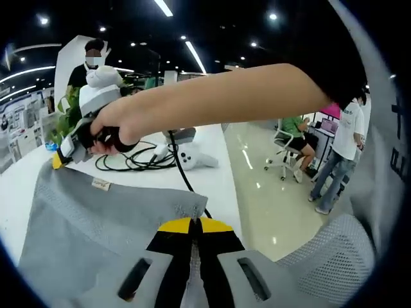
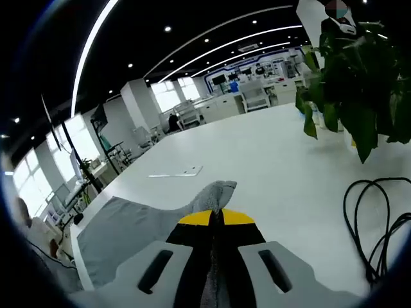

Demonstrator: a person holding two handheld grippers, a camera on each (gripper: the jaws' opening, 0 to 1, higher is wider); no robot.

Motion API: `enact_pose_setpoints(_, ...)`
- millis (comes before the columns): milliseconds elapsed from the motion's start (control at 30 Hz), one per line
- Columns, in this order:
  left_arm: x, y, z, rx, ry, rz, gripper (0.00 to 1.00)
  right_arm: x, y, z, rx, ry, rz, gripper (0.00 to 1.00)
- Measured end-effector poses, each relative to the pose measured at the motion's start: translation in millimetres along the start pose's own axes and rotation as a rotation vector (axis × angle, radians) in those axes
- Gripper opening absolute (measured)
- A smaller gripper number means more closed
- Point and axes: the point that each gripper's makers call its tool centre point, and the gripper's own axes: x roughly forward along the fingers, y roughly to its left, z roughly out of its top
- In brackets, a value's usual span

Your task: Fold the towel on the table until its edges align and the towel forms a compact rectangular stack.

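Left gripper view: my left gripper (image 1: 194, 226) is pinched shut on the towel (image 1: 96, 224) — grey cloth is squeezed betw. the yellow-tipped jaws, a thin strip of it running down the seam. The towel spreads away to the left over the white table (image 1: 212, 144), w/ a small label on its far edge. My right gripper (image 1: 80, 138) comes in above it (held in my hand (image 1: 119, 125), arm stretched across the frame), its yellow tip touching the towel's far corner. Black cable (image 1: 131, 160) lies coiled on the table just past the towel, and a white controller (image 1: 192, 157) sits beside it. A green plant (image 1: 64, 115) stands at the far left. Beyond the table's edge — shiny floor, a seated person on an office chair (image 1: 286, 157), another standing near the right edge.

Right gripper view: my right gripper (image 2: 216, 226) is also clamped on the towel (image 2: 138, 231); a bunched grey corner pokes up just past the closed jaws, and the rest lies flat on the table (image 2: 257, 147) to the left, reaching the table's near edge. A flat clear sheet or ruler (can't tell which) (image 2: 176, 172) lies further out, well apart from the towel. Black cable (image 2: 379, 224) loops at the right. Plant leaves (image 2: 359, 77) hang in at upper right. Desks and windows in the bkgd.
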Motion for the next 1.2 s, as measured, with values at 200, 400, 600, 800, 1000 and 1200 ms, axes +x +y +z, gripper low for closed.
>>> enact_pose_setpoints(200, -27, 3.9, 15.0, -0.004, -0.053, 0.045, 0.02, 2, 33, 17.4, -0.001, -0.019, 0.054, 0.01)
enact_pose_setpoints(400, -57, 6.5, 28.1, -0.016, -0.115, 0.083, 0.02, 4, 64, 38.9, 0.0, -0.062, 0.101, 0.01)
enact_pose_setpoints(600, -84, 9.1, 39.0, -0.024, -0.173, 0.119, 0.02, 5, 88, 49.9, -0.015, -0.079, 0.117, 0.01)
enact_pose_setpoints(800, -110, 9.0, 37.3, -0.024, -0.183, 0.151, 0.02, 1, 112, 56.4, -0.018, -0.094, 0.129, 0.01)
enact_pose_setpoints(1000, -136, 5.5, 35.5, -0.049, -0.212, 0.187, 0.02, -2, 132, 66.4, -0.014, -0.122, 0.133, 0.01)
enact_pose_setpoints(1200, -164, 5.6, 35.7, -0.045, -0.225, 0.226, 0.02, 8, 152, 73.7, -0.003, -0.145, 0.15, 0.01)
